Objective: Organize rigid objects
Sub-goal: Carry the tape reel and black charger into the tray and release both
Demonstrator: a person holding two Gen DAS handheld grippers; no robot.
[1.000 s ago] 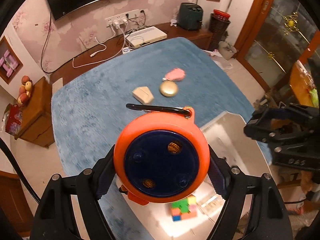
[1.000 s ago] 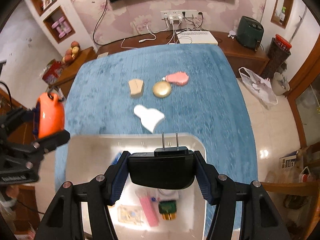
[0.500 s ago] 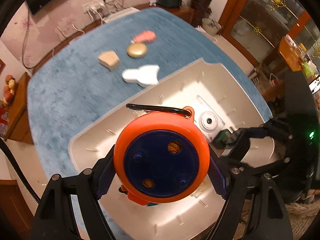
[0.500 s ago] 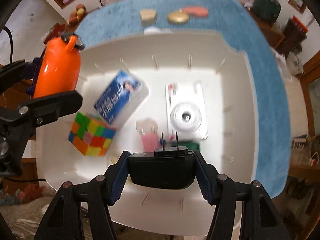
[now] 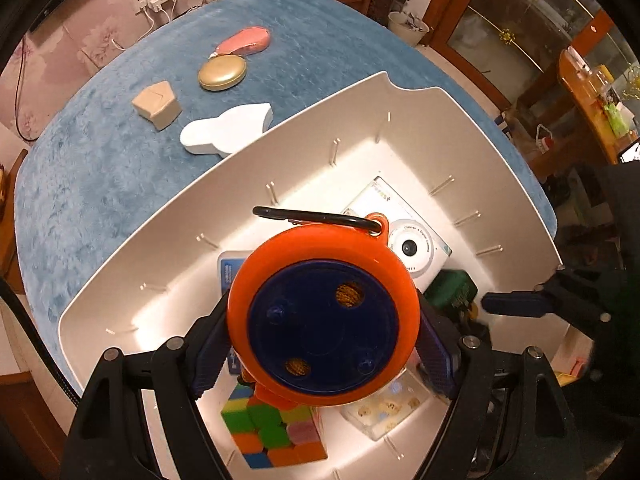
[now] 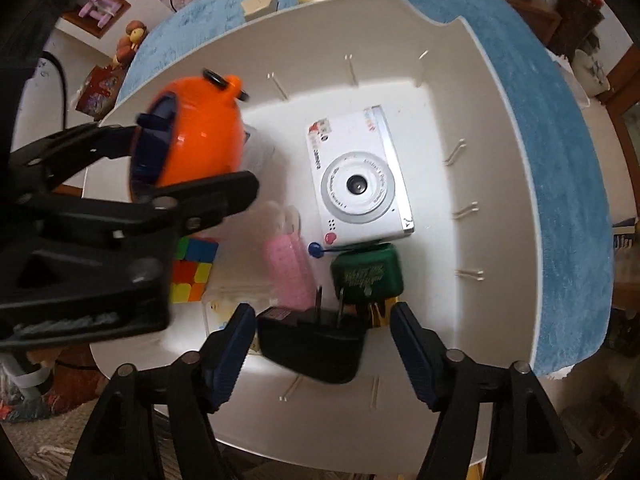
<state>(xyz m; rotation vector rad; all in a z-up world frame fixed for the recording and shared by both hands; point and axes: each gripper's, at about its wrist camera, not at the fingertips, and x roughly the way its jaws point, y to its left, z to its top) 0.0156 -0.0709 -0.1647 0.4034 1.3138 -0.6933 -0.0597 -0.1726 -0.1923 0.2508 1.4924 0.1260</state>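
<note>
My left gripper (image 5: 322,332) is shut on a round orange reel (image 5: 324,320) with a dark blue face and a black clip, and holds it low inside the white bin (image 5: 200,220). The right wrist view shows that reel (image 6: 200,140) at the bin's left side. My right gripper (image 6: 320,320) points down into the bin (image 6: 500,200) and its jaws are opening. A black plug adapter (image 6: 316,344) lies tilted and blurred between them, with a gap at the right pad. In the bin lie a white camera (image 6: 360,188), a green plug (image 6: 368,276), a pink item (image 6: 288,264) and a colour cube (image 5: 276,432).
On the blue cloth beyond the bin lie a white block (image 5: 228,128), a beige block (image 5: 158,104), a gold round case (image 5: 222,72) and a pink piece (image 5: 244,40). A clear small box (image 5: 384,412) and a blue box (image 5: 230,268) sit in the bin.
Both grippers have come down from above the cloth into the bin. The right jaws have widened and the black adapter has tipped out of their grip. The left still grips the reel.
</note>
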